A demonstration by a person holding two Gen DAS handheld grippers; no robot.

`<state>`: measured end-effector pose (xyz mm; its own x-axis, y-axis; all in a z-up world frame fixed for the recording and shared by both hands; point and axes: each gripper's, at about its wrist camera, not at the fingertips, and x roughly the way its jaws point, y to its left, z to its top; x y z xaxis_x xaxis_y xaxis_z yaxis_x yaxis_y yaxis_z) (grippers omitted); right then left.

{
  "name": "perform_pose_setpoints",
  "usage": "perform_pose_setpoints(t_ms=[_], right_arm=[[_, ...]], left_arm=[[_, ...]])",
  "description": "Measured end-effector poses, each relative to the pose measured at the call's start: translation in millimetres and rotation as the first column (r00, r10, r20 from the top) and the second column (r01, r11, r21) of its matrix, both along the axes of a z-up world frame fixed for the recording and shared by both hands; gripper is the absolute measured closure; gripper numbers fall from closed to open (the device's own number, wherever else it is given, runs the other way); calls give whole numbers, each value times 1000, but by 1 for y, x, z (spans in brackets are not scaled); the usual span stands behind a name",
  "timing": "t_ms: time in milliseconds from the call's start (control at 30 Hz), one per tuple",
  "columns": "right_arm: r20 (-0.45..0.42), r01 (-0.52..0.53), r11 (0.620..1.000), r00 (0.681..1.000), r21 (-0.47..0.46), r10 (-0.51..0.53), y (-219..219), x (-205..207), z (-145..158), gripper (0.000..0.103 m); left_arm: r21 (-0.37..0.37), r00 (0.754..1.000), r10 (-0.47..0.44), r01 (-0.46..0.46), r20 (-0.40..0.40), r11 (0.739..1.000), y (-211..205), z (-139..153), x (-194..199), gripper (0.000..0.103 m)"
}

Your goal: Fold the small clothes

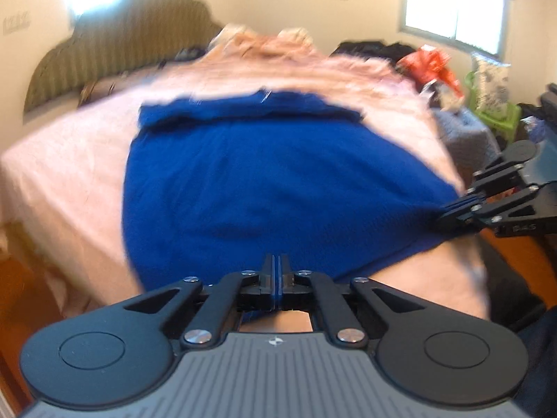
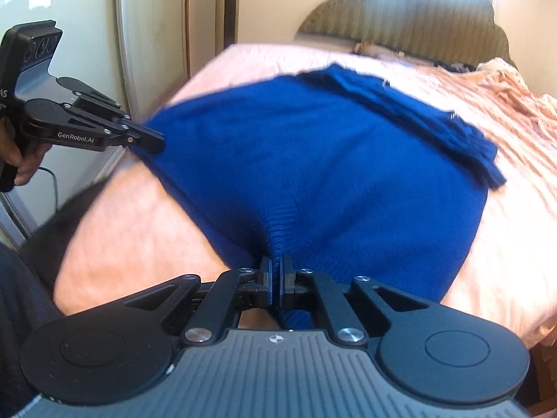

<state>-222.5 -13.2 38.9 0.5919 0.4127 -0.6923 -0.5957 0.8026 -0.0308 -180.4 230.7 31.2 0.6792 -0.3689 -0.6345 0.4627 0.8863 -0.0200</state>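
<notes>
Blue knit garment spread ahead of both tongs on the pink bedspread, near hem pinched at two corners, left gripper and right gripper clamped on cloth, probably to carry that edge forward for folding.

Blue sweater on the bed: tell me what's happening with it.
A person is folding a blue sweater on a bed with pink bedding, using two handheld grippers. The left gripper and the right gripper each have their jaws shut on the near edge of the sweater, at separate spots. The far part is already folded over itself. The near edge is gripped but not yet carried over.
</notes>
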Motion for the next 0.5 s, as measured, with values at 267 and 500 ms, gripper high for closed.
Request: perform_pose_setpoints(t_ms=[267, 500], right_arm=[[15, 33, 987, 999, 157, -36, -14, -7, 24, 50], [-244, 415, 831, 907, 370, -344, -98, 21, 15, 49]], left_arm=[[-89, 998, 58, -61, -38, 994, 26, 8, -4, 82], [-451, 941, 250, -329, -228, 829, 96, -8, 17, 28]])
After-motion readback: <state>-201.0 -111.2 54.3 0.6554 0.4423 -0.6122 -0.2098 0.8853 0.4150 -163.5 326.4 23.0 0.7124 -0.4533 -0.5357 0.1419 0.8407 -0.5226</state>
